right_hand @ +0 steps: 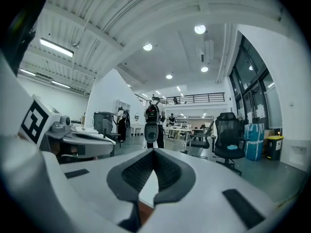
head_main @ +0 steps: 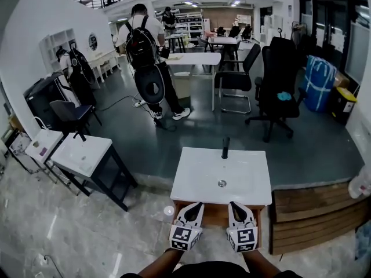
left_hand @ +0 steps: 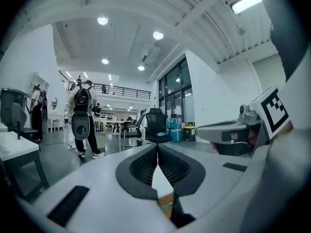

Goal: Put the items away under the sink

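Just in front of the white sink (head_main: 200, 178), the left gripper (head_main: 195, 205) and the right gripper (head_main: 234, 205) are hanging side by side, pointing away from the person across the basin and roughly level. Both pairs of fingers are clenched tip to tip and are carrying nothing. In each gripper view only a sliver of white sink and brown wood is showing through the gap behind the tips.

Holding them paired and empty like this is probably a waiting pose, since neither is aiming at anything to pick up. The sink is sitting square ahead with its black tap (head_main: 225, 147) at the far edge. The wooden cupboard (head_main: 215, 212) below it, where the items belong, is lying mostly behind the grippers.

Its front and inside are staying out of sight, so whether it is open or already filled is impossible to say. No items are showing on the basin. A small pale object (head_main: 168, 211) is resting on the floor (head_main: 87, 230) left of the cupboard, too small to identify.
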Motion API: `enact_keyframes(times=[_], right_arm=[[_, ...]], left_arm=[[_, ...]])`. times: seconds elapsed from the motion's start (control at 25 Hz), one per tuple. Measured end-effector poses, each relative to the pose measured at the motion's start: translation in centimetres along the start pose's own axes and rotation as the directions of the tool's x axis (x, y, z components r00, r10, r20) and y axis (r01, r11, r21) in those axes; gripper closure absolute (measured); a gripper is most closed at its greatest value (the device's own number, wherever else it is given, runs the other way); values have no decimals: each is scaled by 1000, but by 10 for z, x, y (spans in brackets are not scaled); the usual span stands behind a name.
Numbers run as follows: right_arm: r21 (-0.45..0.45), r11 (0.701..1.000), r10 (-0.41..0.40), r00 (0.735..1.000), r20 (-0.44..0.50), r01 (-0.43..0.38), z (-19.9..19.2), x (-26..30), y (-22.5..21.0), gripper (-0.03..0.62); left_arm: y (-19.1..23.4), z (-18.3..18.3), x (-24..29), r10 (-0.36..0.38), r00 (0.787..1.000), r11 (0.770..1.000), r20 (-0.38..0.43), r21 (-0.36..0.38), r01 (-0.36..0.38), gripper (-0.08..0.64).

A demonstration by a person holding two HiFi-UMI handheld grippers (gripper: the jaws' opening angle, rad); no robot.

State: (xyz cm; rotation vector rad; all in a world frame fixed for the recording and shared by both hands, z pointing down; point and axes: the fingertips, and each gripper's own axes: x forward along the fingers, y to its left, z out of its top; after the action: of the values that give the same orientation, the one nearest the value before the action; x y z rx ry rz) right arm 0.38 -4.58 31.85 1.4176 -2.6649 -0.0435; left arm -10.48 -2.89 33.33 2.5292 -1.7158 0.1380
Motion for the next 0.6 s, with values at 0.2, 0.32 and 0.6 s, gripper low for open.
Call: enact_keyframes(times=[0.2,0.32,0.6], right_arm=[[-12,1000,6,1000,2,-6,2,-2,7,574],[-13,1000,5,1000,1,-5,2,-4,8,574],[-28,1000,-1,1000,13,2,8,-10,7,574]], left_arm=[[-2,0,-7,-5,1000,1000,2,6,5,538],[-1,2,-10,-2,1000,1000,7,4,2,538],[-6,8,-15,-4,1000,1000,19,8,4,538]])
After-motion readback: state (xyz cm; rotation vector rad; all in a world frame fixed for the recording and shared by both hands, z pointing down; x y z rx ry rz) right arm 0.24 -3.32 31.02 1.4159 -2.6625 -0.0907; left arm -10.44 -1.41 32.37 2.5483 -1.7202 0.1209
